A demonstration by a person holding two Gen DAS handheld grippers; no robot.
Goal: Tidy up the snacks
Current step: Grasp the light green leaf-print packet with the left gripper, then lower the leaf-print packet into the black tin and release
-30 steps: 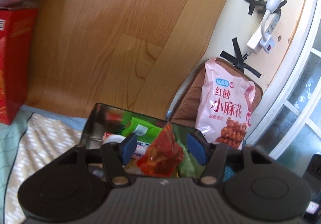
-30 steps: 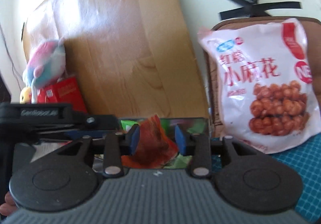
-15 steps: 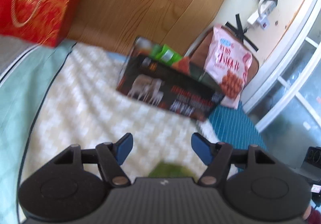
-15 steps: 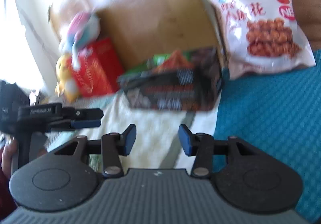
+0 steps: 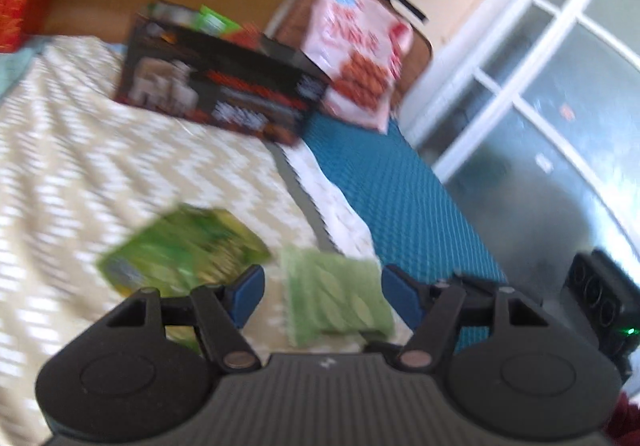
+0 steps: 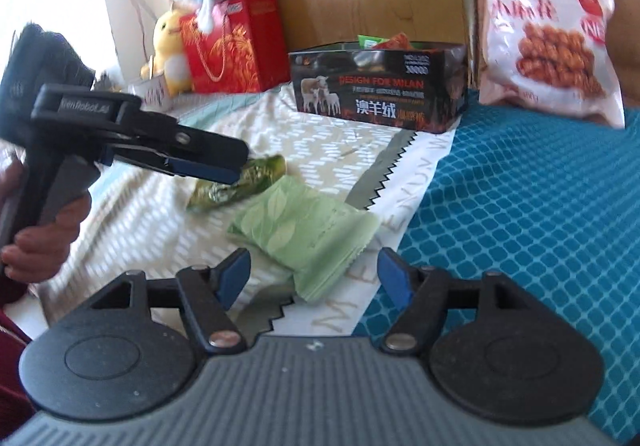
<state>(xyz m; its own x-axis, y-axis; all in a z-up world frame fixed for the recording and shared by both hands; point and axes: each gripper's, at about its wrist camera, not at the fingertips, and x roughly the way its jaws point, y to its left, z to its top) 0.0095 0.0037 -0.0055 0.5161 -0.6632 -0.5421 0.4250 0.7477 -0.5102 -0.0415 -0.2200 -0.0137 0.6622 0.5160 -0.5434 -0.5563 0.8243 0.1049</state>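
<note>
1. Right gripper [image 6: 314,278]: jaws have just been opening and now stand wide. The pale pack [image 6: 304,234] lies between them on the cloth [image 6: 132,222], but the pads don't touch it. Judgement: lined up for a pick, spread to clear the pack's width.
2. Left gripper [image 5: 322,294]: jaws about half open, nothing pinched. In its own view the same pale pack [image 5: 340,298] sits between the tips, glossy green pack [image 5: 180,254] at 10 o'clock of them. View is blurred, so I can't tell if it's touching anything.
3. From the right camera the left gripper [image 6: 236,166] hangs over the glossy green pack [image 6: 240,186], a hand [image 6: 44,234] on its handle. Probably one gripper per pack.
4. Box [image 6: 380,86] stands at 12 o'clock of the loose packs, well apart, top open with green and orange packets poking out. Judgement: it's the bin, so both loose packs go there.
5. Pink bag [image 6: 548,38] leans upright at 1 o'clock beside the box, on the blue mat [image 6: 540,226]. Likely too big for the box.
6. Risk: both packs are flat on soft cloth; the tips may snag fabric.
</note>
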